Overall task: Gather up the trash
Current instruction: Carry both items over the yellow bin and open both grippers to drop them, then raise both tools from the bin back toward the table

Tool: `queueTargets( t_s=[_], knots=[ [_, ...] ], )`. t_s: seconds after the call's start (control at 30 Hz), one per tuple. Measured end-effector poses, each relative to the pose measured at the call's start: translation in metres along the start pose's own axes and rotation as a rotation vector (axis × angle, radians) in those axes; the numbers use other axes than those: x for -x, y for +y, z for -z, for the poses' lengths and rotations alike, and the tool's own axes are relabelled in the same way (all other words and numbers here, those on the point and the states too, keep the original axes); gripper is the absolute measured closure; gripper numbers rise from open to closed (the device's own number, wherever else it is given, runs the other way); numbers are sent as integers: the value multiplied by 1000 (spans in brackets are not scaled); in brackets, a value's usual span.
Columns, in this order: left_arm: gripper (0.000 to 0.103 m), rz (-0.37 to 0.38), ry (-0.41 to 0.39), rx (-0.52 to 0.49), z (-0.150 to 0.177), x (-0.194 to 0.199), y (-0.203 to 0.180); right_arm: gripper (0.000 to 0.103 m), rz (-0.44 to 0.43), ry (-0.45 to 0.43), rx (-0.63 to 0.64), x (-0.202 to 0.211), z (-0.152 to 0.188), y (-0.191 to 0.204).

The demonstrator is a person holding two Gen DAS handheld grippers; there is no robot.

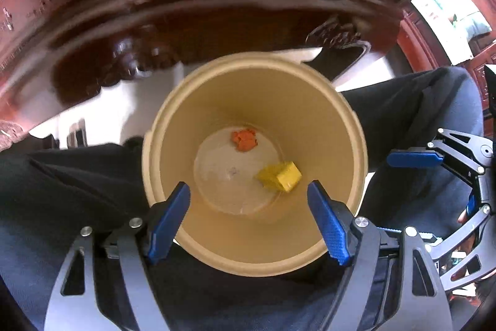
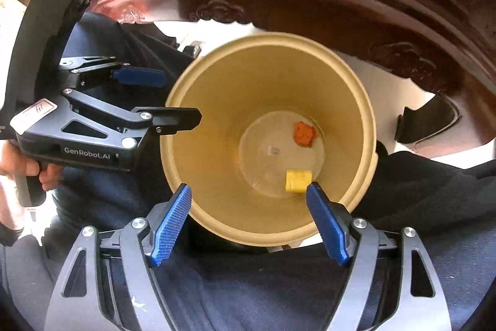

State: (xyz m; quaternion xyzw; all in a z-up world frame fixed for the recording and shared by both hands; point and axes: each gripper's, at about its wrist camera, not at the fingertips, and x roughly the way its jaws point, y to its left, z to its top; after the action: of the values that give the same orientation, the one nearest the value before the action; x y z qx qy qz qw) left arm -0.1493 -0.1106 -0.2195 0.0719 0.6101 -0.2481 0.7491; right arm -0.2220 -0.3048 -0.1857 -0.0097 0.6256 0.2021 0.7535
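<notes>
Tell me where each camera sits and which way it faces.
Left wrist: on the left gripper, looking steeply down into the tan bin; shows its own open fingers, the person's dark trousers, the right gripper at right.
Right wrist: on the right gripper, also looking down into the bin; shows open fingers, the left gripper, a hand.
Shared: bin, orange scrap, yellow block, carved furniture.

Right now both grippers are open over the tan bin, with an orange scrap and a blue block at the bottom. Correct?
Not quite: the block is yellow, not blue; the only blue is the gripper pads. The right wrist view shows it beside the orange scrap on the floor of the tan bin. The left gripper and right gripper are both open and empty.
</notes>
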Motion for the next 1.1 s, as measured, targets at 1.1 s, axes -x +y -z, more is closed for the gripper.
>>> queueTargets(
  t_s=[1.1],
  knots=[
    [4, -309, -692, 234, -269, 194, 103, 8, 269, -872, -110, 196, -249, -50]
  ],
)
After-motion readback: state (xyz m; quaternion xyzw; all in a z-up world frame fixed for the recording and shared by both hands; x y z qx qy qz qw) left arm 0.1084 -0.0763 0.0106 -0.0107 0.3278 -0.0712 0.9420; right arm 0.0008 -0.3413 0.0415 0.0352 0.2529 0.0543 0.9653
